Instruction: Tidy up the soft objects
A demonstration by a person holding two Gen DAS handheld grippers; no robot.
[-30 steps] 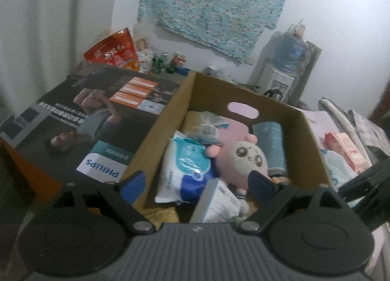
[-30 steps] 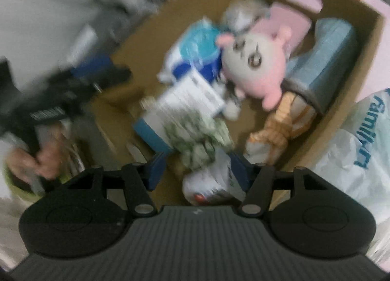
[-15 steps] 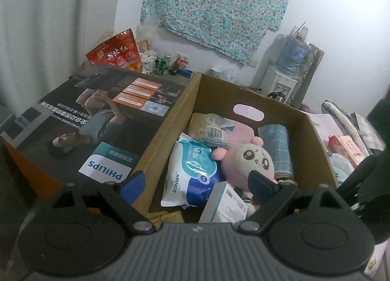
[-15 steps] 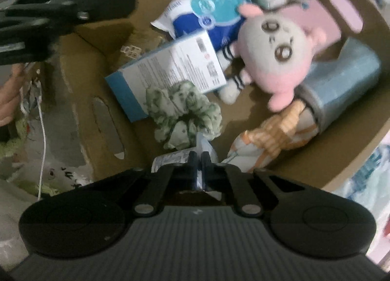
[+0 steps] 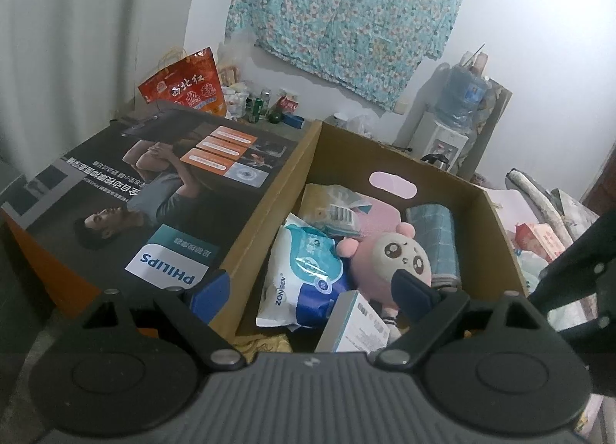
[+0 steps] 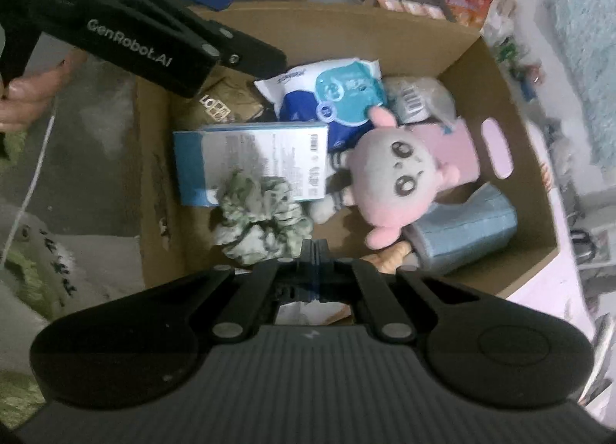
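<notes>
Your left claw (image 5: 312,286) stands wide, its blue-padded fingers (image 5: 211,288) spread apart over the near edge of the cardboard box (image 5: 389,159) and holding nothing; the left finger hangs above the box's left wall, the right finger in front of the pink plush toy (image 5: 400,257). Your right claw (image 6: 313,251) is drawn fully together, fingertips meeting with no gap, poised above the near part of the box just beside the green floral scrunchie (image 6: 260,222); whether the tips touch the scrunchie cannot be told, and nothing is seen between them. In the right wrist view the scrunchie lies on the box floor, overlapping the lower edge of the blue-and-white carton (image 6: 250,159). The plush toy lies to the right of the carton, face up, with the rolled blue cloth (image 6: 466,234) against the box's right wall and the wet-wipes pack (image 6: 327,95) toward the far left. A pink flat item (image 6: 458,149) sits under the plush toy's head. In the left wrist view a Philips-branded box (image 5: 161,190) adjoins the cardboard box on the left, with a red printed bag (image 5: 184,88) behind it.
</notes>
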